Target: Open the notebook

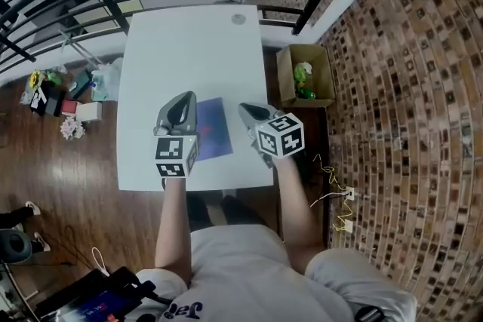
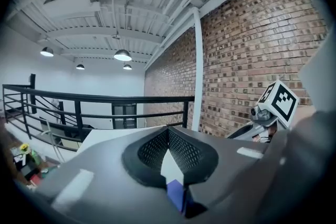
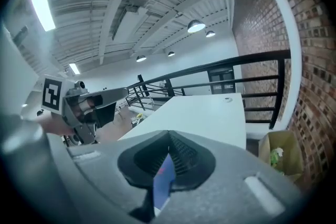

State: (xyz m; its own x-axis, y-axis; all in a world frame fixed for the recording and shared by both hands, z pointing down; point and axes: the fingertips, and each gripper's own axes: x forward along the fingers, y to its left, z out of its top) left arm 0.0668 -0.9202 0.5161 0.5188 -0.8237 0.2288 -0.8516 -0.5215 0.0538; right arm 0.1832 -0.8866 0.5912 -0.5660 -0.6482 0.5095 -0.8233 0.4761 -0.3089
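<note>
Head view: a thin purple notebook [image 1: 213, 128] lies closed near the table's [image 1: 189, 41] front edge, between the left gripper [image 1: 179, 111] and right gripper [image 1: 253, 115], seemingly untouched. Left gripper view: fingers [image 2: 149, 152] pressed together, empty, above the notebook. Right gripper view: the same. The notebook is likely light, with a bendy cover; lift its free edge.

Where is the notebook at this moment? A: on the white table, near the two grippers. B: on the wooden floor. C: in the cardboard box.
A: in the head view the notebook lies on the table, between the left gripper and the right gripper.
</note>
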